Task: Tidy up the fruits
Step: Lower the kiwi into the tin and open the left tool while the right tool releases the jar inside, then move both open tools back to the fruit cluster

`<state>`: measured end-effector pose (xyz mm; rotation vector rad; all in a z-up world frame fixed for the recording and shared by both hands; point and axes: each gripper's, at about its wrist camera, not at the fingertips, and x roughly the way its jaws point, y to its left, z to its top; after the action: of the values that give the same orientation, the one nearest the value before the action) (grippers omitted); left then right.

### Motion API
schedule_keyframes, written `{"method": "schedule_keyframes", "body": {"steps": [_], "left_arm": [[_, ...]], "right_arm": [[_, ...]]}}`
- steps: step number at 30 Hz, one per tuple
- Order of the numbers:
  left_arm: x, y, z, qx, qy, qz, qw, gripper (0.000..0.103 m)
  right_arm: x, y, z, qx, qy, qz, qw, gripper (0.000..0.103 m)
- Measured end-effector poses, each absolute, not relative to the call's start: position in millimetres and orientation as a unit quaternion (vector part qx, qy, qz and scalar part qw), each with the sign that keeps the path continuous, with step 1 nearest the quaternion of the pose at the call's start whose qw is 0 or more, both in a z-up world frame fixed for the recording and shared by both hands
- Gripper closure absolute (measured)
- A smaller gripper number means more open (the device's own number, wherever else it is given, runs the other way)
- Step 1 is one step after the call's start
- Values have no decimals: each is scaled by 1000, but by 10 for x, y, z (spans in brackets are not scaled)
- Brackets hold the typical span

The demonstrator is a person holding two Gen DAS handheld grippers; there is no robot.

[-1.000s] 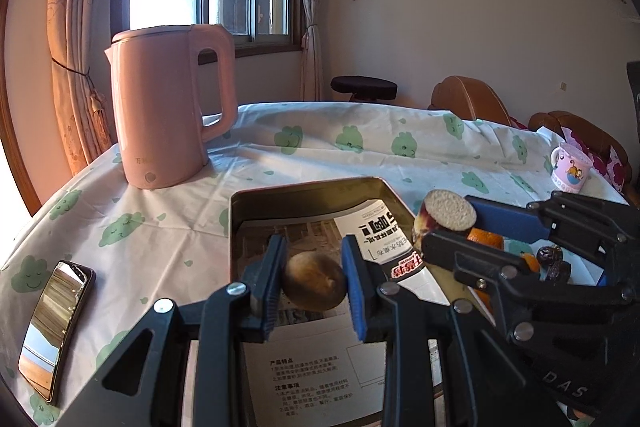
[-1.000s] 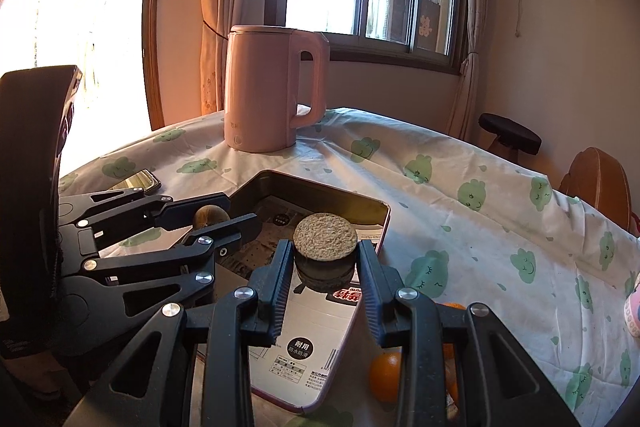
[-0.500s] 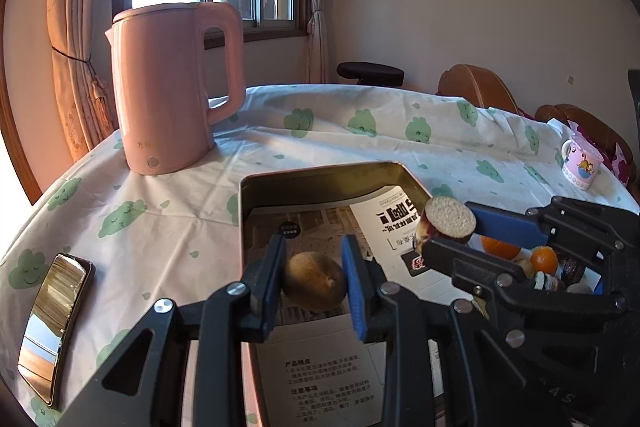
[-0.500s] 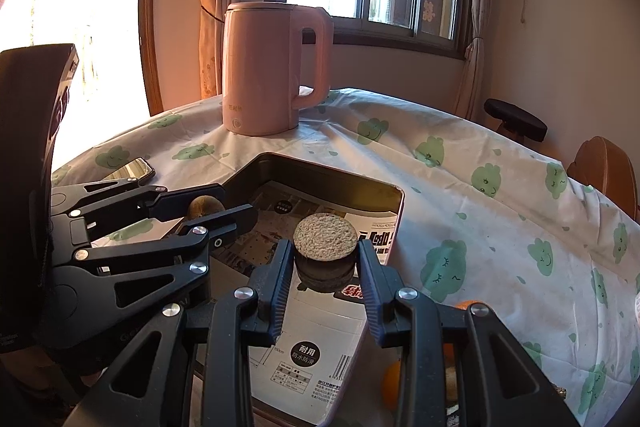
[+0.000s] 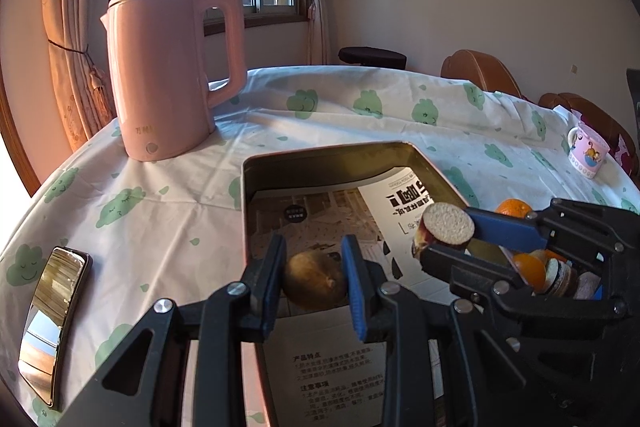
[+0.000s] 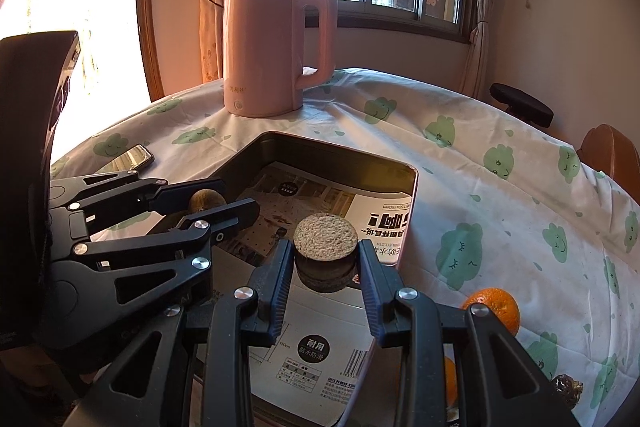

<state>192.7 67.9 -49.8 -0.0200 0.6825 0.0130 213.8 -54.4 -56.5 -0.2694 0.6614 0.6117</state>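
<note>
My left gripper is shut on a round brown fruit and holds it over the near left part of a paper-lined metal tin. My right gripper is shut on a thick round slice with purple skin and a pale, rough cut face. It hangs over the tin's right half. In the left wrist view the slice sits at the right gripper's tips. In the right wrist view the left gripper and its brown fruit show at the left.
A pink kettle stands behind the tin. A phone lies at the left table edge. Oranges and a dark dried fruit lie right of the tin. A mug and chairs stand at the far right.
Both grippers have drifted forward over the tin, and the right one has sunk slightly toward the paper. Each grip has stayed the same.
</note>
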Motion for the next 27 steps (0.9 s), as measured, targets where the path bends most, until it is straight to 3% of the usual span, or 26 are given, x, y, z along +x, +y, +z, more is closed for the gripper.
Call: {"method": "schedule_keyframes", "body": {"steps": [10,20,21,25,27], "left_arm": [[1918,697,-506,-5,336,16,942,71],[1753,758,-444,-15,313,17,949,71],[1725,768,-429,-16,310,21,950,69],[1610,829,-351,-18,288,39,957,40],[1557,841,-322,-23,281,36,959,33]], "right_arm": [[2189,-533,-658,-114,340,297,885,67],[2178,-555,-658,-86,333,299,890,59],[2162,-563,-649,-82,331,299,891,56],[2084,-638,-600,-58,319,297,898,50],[2030,-701,-570,-45,313,299,900,41]]}}
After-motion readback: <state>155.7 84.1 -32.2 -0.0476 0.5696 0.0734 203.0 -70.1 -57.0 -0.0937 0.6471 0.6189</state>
